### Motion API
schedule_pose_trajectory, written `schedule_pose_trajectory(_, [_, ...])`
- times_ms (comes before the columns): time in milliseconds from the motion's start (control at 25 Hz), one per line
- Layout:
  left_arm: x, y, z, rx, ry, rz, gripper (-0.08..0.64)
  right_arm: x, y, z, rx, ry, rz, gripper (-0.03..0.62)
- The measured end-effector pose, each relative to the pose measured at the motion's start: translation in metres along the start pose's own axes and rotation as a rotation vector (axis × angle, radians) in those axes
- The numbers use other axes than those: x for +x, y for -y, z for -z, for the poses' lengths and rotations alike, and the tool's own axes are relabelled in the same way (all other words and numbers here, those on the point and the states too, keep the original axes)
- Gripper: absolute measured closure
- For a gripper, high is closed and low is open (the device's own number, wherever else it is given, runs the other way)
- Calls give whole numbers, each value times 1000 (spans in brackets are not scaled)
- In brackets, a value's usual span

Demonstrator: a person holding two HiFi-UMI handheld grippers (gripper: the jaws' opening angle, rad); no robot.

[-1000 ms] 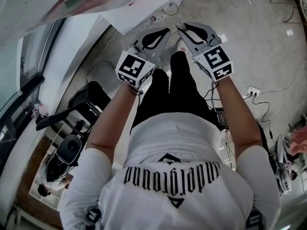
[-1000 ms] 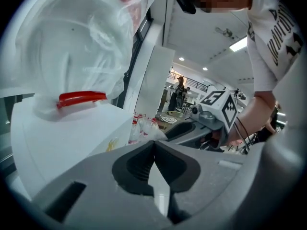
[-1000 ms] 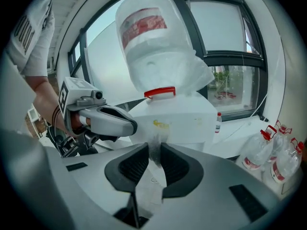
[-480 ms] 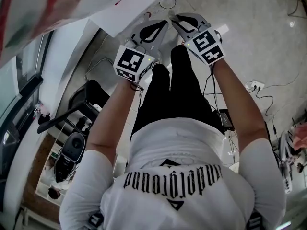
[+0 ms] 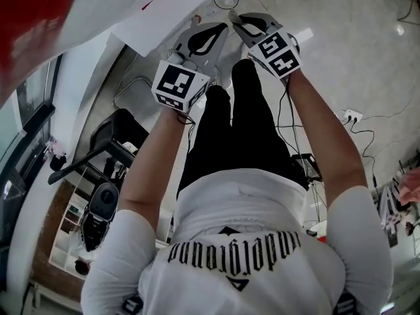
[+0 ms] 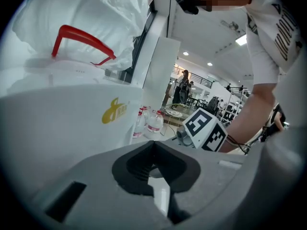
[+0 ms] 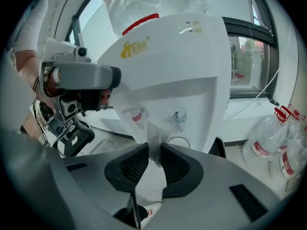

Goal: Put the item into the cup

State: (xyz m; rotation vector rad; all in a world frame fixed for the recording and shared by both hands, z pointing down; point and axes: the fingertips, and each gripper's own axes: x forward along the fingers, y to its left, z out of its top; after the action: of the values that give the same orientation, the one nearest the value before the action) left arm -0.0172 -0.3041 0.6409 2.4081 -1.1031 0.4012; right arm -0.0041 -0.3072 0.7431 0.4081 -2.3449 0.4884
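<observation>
My right gripper (image 7: 154,150) is shut on a thin clear plastic piece (image 7: 154,140) that sticks up between its pads; I cannot tell what the piece is. It points at a white water dispenser (image 7: 182,66) with a red tap (image 7: 137,116) and a blue tap (image 7: 179,116). In the head view the right gripper (image 5: 237,22) sits just right of my left gripper (image 5: 205,39), both held out over the person's legs. In its own view the left gripper (image 6: 153,146) is shut with nothing seen between its pads, close beside the dispenser's side wall (image 6: 72,123).
An upturned water bottle with a red band (image 7: 139,20) tops the dispenser. Bagged water bottles (image 7: 285,152) stand on the floor at the right. A power strip and cables (image 5: 346,117) lie on the floor, and a black stand (image 5: 111,143) is at the left.
Both grippers have moved forward toward the dispenser, and the right one has drifted left, closer to the left one. The jaws look the same.
</observation>
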Motion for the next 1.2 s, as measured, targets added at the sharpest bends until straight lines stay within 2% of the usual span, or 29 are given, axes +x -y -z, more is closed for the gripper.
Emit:
schedule_pose_trajectory(760, [14, -12, 21, -35, -27, -36, 545, 52, 36, 17, -37, -68, 25, 512])
schedule_pose_trajectory(1200, [14, -11, 24, -56, -26, -34, 545, 79, 51, 16, 35, -115, 36, 512])
